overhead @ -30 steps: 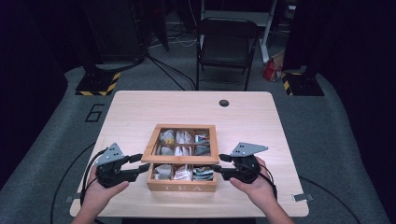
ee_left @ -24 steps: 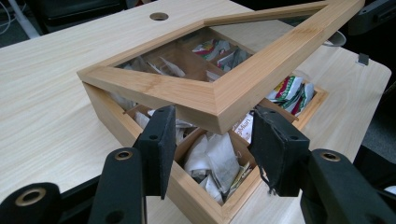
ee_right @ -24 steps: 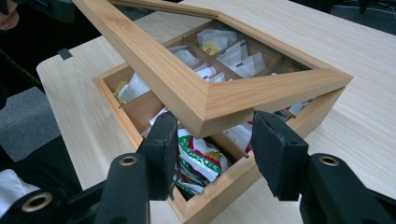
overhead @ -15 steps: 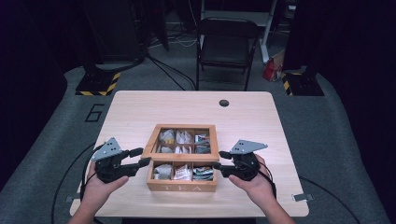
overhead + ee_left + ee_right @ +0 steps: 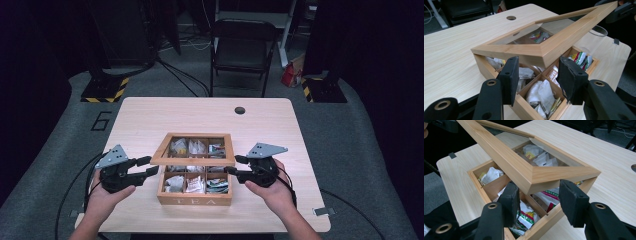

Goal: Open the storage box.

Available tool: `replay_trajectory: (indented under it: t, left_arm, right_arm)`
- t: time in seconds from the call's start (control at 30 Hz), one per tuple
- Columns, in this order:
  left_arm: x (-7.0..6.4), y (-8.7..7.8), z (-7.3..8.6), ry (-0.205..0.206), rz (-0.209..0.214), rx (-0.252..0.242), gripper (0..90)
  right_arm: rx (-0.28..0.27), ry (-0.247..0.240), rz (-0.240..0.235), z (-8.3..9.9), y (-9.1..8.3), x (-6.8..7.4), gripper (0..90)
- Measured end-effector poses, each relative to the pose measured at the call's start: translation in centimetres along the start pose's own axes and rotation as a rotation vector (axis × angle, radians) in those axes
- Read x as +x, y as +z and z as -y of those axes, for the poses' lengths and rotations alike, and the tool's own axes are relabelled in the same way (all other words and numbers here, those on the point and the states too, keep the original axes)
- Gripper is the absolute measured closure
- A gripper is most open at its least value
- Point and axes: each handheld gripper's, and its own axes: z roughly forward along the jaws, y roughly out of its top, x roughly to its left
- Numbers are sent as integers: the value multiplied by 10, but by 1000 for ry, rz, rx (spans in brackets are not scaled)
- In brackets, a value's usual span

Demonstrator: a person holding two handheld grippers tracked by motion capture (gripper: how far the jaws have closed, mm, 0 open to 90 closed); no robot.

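Here the raised lid (image 5: 192,161) sits between both open, empty grippers (image 5: 145,166) (image 5: 234,165).

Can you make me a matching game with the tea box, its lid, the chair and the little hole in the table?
Things:
1. lid
2. tea box
3. chair
4. round hole

Where or how:
A. on the floor behind the table
B. raised at the front, between the two grippers
C. in the tabletop near its far edge
D. open, with packets in its compartments

Pairs: 1-B, 2-D, 3-A, 4-C
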Motion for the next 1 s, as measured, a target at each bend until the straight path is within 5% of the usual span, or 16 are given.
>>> replay_trajectory:
  t: [1.0]
  left_arm:
    - [17, 17, -28, 40, -56, -35, 556]
  right_arm:
    - [-44, -22, -10, -29, -3, -16, 536]
